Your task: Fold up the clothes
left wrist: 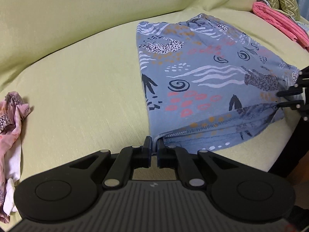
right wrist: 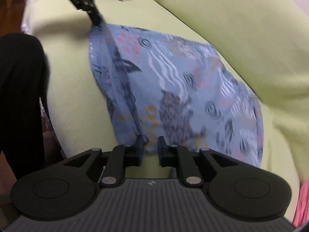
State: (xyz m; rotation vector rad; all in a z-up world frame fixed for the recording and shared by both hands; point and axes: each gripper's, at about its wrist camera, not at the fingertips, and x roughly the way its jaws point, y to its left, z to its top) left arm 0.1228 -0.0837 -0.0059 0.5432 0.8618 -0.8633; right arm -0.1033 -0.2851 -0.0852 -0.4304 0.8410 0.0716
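The blue patterned garment (left wrist: pixel 202 77) lies spread on the yellow-green sofa seat cushion (left wrist: pixel 87 96), its far edge near the backrest (left wrist: pixel 96 9). The left hand-held gripper (left wrist: pixel 154 145) has its jaws nearly closed, pinching the near-left corner hem of the garment. In the right wrist view the right hand-held gripper (right wrist: pixel 150 145) stands at the near edge of the garment, jaws narrowly apart; a fold of cloth meets the left finger, but the blurred view does not show whether the pads press on it. The left hand-held gripper holds the garment's far corner in that view. A crumpled pink patterned garment (left wrist: pixel 11 116) lies at the left edge of the cushion. Folded pink cloth (left wrist: pixel 280 23) rests at the far right corner.
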